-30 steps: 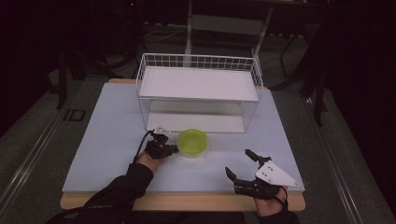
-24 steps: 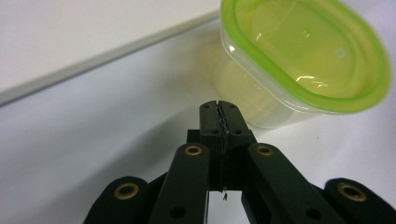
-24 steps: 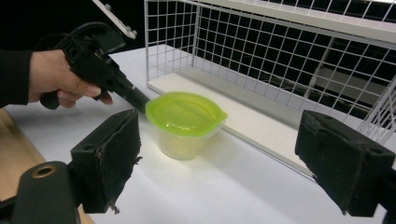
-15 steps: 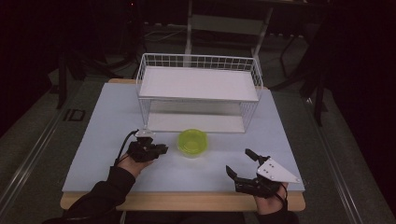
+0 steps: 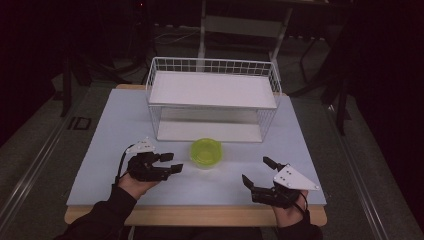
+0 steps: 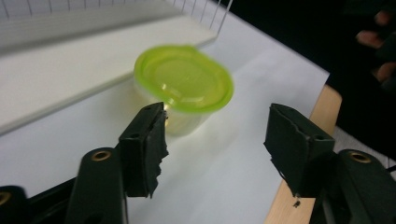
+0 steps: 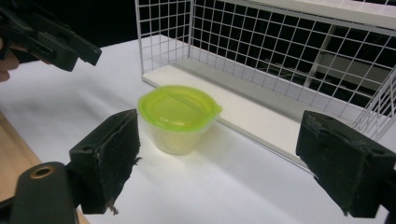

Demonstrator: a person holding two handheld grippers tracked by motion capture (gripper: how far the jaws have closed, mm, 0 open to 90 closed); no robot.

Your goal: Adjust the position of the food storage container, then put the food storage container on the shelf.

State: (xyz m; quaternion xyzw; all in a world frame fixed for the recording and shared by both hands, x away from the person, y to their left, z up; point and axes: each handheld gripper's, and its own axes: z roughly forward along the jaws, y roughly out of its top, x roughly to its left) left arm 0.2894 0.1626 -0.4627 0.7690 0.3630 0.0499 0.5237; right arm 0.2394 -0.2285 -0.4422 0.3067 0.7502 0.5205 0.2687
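Two grippers stand apart, empty | left gripper (image 5: pixel 170 163) jaws have just been opening, nothing between them | right gripper (image 5: pixel 256 172) spread wide | lidded green cup (image 5: pixel 206 153) sits on desk (image 5: pixel 110 135) before wire rack (image 5: pixel 212 102), between both | advice: come in level, centre jaws on cup wall below lid rim, close gently.

Black tongs (image 5: pixel 171 162), seemingly dark sleeves (image 5: pixel 107 215)

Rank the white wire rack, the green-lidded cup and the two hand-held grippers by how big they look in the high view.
1. White wire rack, by far the largest.
2. Left gripper and right gripper: they look much alike, so no ranking between them.
3. Green-lidded cup, smallest, though it sits farther from the camera than the grippers.
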